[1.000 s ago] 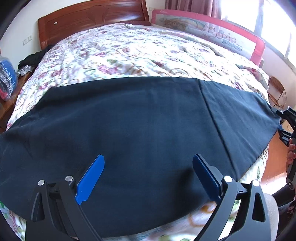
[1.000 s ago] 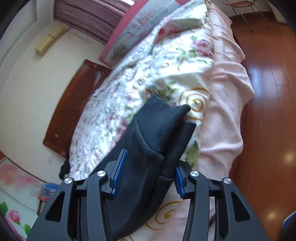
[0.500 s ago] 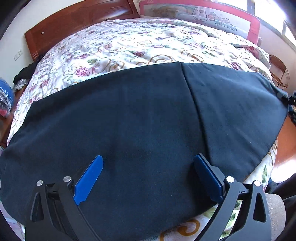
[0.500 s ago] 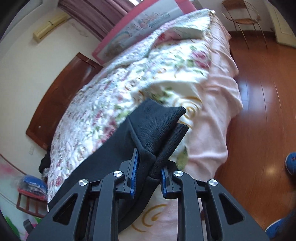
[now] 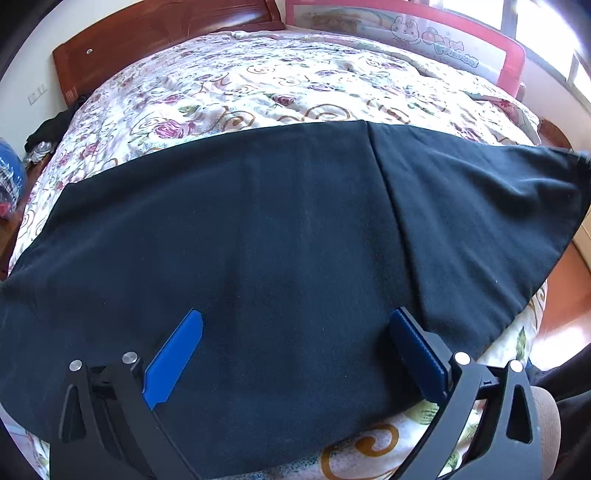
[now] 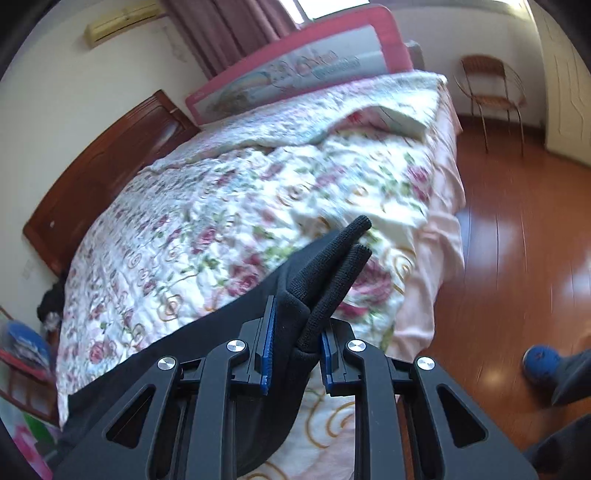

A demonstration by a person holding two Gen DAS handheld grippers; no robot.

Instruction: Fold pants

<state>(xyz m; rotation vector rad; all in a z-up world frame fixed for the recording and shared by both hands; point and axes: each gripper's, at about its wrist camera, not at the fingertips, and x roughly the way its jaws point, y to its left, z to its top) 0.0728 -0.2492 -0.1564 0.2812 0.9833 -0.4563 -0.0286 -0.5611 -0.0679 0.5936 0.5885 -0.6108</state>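
Black pants (image 5: 258,240) lie spread across the near part of the bed, reaching from the left edge to the right. My left gripper (image 5: 295,343) is open, its blue pads wide apart just above the middle of the pants, holding nothing. My right gripper (image 6: 295,349) is shut on the ribbed cuffs (image 6: 332,266) at the right end of the pants and holds them lifted off the quilt. In the left wrist view that end (image 5: 546,173) rises toward the right edge; the right gripper itself is out of frame there.
The bed has a floral quilt (image 5: 277,88), a wooden headboard (image 5: 159,33) and a pink bed rail (image 5: 424,29) on its far side. Wood floor (image 6: 517,240) lies right of the bed, with a wire chair (image 6: 487,88) and a blue shoe (image 6: 541,363).
My right gripper closed on the pant cuffs and lifted them up and over the bed. My left gripper stayed open and shifted slightly forward over the pants.
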